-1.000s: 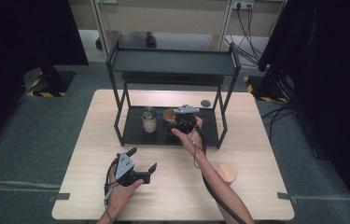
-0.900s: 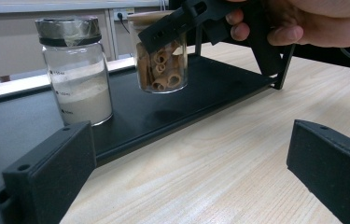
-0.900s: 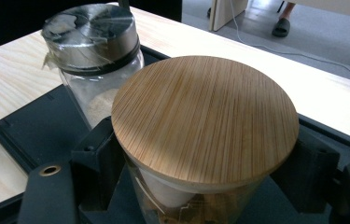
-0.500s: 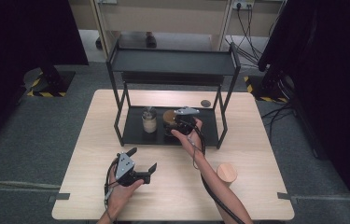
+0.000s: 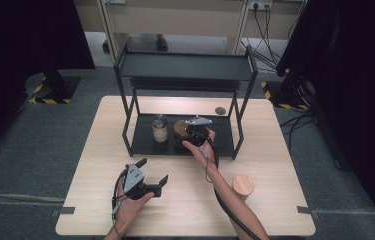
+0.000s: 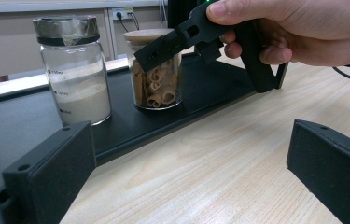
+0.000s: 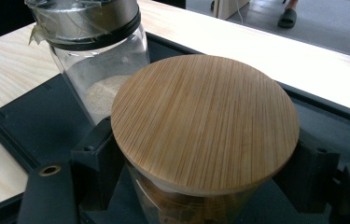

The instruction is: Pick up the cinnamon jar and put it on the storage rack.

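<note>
On the near left of the table, left gripper sits with jaws spread wide, nothing between them. Further right, on the rack's lower shelf, the powder jar stands just left of the cinnamon jar. Right gripper is clamped around that bamboo-lidded jar just below the lid; another lidded jar stands near right.

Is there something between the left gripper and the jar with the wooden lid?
Nothing stands in that path: bare table lies between the open left gripper and that jar. The right gripper is already clamped around it; the powder jar stands beside it.
</note>
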`<state>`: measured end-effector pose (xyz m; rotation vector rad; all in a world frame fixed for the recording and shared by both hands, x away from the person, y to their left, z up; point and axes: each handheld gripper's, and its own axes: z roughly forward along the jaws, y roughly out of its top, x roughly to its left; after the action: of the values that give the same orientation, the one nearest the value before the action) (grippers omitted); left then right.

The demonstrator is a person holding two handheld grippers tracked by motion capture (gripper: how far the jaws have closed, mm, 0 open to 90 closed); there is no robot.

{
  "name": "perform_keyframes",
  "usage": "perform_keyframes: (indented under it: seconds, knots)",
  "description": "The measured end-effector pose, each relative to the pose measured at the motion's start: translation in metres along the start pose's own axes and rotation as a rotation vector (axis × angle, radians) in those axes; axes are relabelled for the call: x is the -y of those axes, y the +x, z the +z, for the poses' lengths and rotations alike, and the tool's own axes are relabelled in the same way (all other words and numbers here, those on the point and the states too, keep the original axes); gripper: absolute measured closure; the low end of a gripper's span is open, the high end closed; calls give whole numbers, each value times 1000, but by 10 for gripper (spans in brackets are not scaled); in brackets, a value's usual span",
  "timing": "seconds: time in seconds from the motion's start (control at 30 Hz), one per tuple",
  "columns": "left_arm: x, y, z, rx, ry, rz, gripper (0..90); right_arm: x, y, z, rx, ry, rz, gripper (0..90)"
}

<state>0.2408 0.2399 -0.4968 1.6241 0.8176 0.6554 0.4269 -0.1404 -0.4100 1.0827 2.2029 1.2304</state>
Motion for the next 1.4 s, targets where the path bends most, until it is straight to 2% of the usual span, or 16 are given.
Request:
perform_keyframes:
  seconds: [0.17, 0.37, 0.6, 0.77, 1.4]
  knots:
    - [0, 0, 0, 1, -1, 0, 8, 0, 2, 0, 5, 6, -26, 250]
    - [0, 0, 0, 2, -2, -1, 8, -4, 8, -5, 23, -6, -26, 121]
    - [0, 0, 0, 3, 1, 1, 8, -11, 19, -18, 40, -4, -38, 71]
    - [0, 0, 0, 1, 0, 0, 8, -10, 16, -22, 30, -8, -12, 62]
    - [0, 0, 0, -3, -1, -1, 8, -5, 17, -48, -4, -63, -22, 62]
